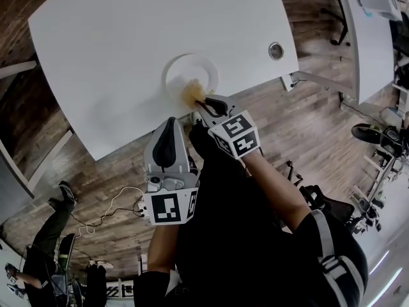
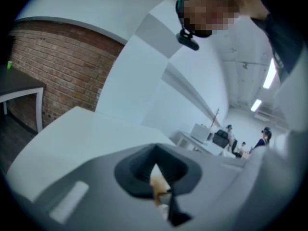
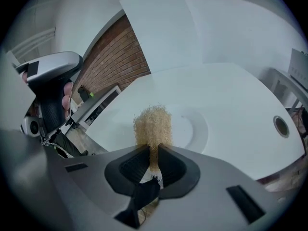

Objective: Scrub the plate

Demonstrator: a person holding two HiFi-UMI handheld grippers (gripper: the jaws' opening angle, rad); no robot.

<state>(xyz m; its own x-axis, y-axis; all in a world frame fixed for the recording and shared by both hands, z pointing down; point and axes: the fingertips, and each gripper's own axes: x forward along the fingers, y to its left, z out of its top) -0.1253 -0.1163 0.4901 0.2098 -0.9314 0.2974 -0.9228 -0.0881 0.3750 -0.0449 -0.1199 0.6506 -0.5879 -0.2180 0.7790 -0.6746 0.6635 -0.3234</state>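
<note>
Closest to the body, the left gripper (image 1: pixel 169 130) is held back over the floor, short of the table (image 1: pixel 115 37) edge, and is tipped upward so that its own view takes in ceiling and brick wall and not the work. Its jaws are drawn together. A small tan scrap shows low between the pads, but what it is cannot be told, and nothing of the task is carried there. It is judged to be parked out of the way, so the plate is left unsteadied.

Just ahead of it, the right gripper (image 1: pixel 206 103) is reached out past the table edge and angled down toward the plate. Its jaws are clamped on the scrubber (image 3: pixel 153 124), a tan fibrous tuft that is pinched at its base so that the bushy end is left free beyond the tips as the working face.

Beyond the tips, that free end is set over the near part of the plate (image 1: pixel 167 69), by the rim nearest the person. Contact looks likely in the head view but is not certain.

The plate itself is laid flat near the table's near edge, within easy reach. Farther right, a round grommet (image 1: pixel 276 50) is set into the tabletop, well apart from the plate.
</note>
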